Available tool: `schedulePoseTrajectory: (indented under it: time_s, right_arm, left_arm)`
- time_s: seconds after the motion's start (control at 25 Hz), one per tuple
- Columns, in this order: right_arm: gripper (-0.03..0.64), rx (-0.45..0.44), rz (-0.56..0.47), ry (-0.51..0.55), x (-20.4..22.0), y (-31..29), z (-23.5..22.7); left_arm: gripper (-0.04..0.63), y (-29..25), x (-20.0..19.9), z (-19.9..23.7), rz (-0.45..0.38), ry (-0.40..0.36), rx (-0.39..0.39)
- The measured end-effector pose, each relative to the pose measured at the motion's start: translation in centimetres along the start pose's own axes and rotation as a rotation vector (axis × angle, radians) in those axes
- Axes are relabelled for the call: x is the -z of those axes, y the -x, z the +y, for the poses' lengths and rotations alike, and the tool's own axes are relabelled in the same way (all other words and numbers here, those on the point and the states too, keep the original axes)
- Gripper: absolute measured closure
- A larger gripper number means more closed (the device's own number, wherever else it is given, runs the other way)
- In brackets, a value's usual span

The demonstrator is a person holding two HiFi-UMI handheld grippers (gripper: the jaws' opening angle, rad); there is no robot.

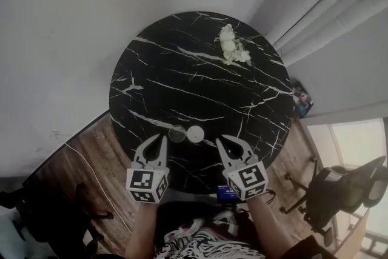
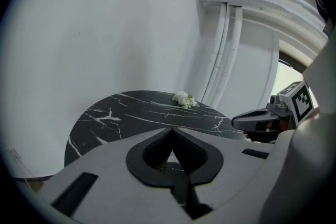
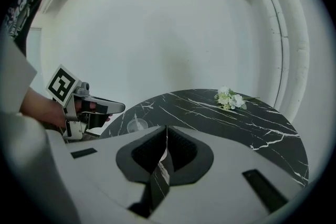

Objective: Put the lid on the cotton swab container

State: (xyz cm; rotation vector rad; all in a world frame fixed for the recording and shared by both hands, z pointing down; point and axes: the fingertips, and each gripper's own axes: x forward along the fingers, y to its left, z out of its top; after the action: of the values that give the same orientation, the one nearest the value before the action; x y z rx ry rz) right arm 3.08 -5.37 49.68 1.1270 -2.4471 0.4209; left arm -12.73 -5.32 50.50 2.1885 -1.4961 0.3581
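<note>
Black marble round table (image 1: 182,76) — white wall (image 1: 73,21), wood floor (image 1: 91,148), flower sprig (image 1: 233,48).

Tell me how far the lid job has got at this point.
Done: nothing yet. A clear round piece and a white round piece sit side by side on the table, not joined; I cannot tell which is the lid. In hand: nothing. The left gripper and right gripper are shut and empty, just short of them. Left: the whole pick-up and capping.
</note>
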Motion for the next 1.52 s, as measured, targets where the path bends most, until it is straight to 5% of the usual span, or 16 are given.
schedulePoseTrajectory:
  time_s: [0.4, 1.12, 1.32, 1.52]
  right_arm:
    - [0.597, -0.048, 0.055, -0.011, 1.6, -2.1, 0.9]
    - [0.597, -0.117, 0.135, -0.059, 3.4, -4.6, 1.2]
    - [0.597, -0.137, 0.152, -0.077, 3.8, -4.9, 1.3]
    - [0.597, -0.149, 0.151, -0.079, 3.8, -5.2, 1.4]
  left_arm:
    - [0.58, -1.3, 1.8, 0.1, 0.049, 0.011, 0.017]
    - [0.58, -2.6, 3.2, -0.8, 0.115, -0.143, 0.05]
    - [0.576, -2.6, 3.3, -0.8, 0.118, -0.104, 0.062]
    - [0.489, -3.1, 4.3, -1.0, 0.152, -0.067, 0.087]
